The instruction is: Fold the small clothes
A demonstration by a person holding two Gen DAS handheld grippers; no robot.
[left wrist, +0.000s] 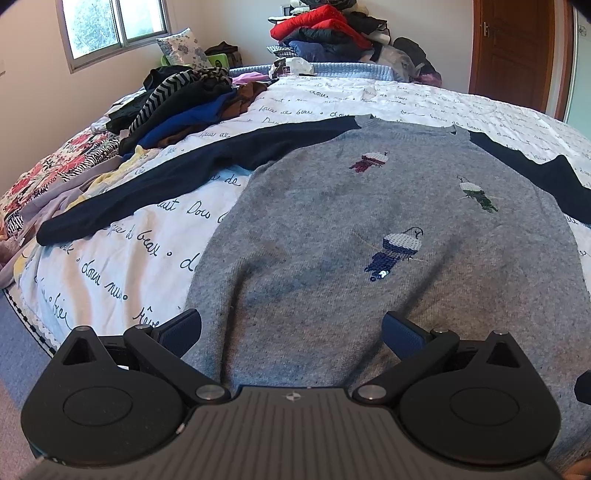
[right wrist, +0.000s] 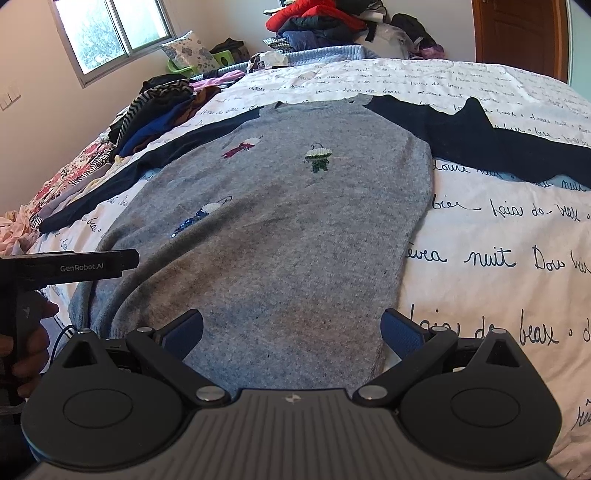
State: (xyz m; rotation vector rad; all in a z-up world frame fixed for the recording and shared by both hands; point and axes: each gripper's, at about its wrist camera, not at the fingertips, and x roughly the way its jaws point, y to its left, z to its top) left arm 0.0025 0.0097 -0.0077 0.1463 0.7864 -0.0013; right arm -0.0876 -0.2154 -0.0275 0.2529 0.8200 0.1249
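Observation:
A small grey sweater (left wrist: 332, 236) with navy sleeves and three sequin figures lies flat, front up, on the bed, neck away from me. Its left sleeve (left wrist: 177, 173) stretches out to the left; its right sleeve (right wrist: 491, 140) spreads to the right. My left gripper (left wrist: 291, 332) hovers open over the hem's left part, nothing between its fingers. My right gripper (right wrist: 291, 332) stands open above the same sweater (right wrist: 280, 221) near the hem's right corner. The left gripper's body (right wrist: 74, 266), held by a hand (right wrist: 29, 347), shows at the right wrist view's left edge.
The bed has a white cover (right wrist: 498, 258) with dark script. A heap of dark and striped clothes (left wrist: 177, 107) lies at the far left of the bed, a taller pile with a red jacket (left wrist: 317, 26) at its head. Window at back left, wooden door (left wrist: 517, 48) at back right.

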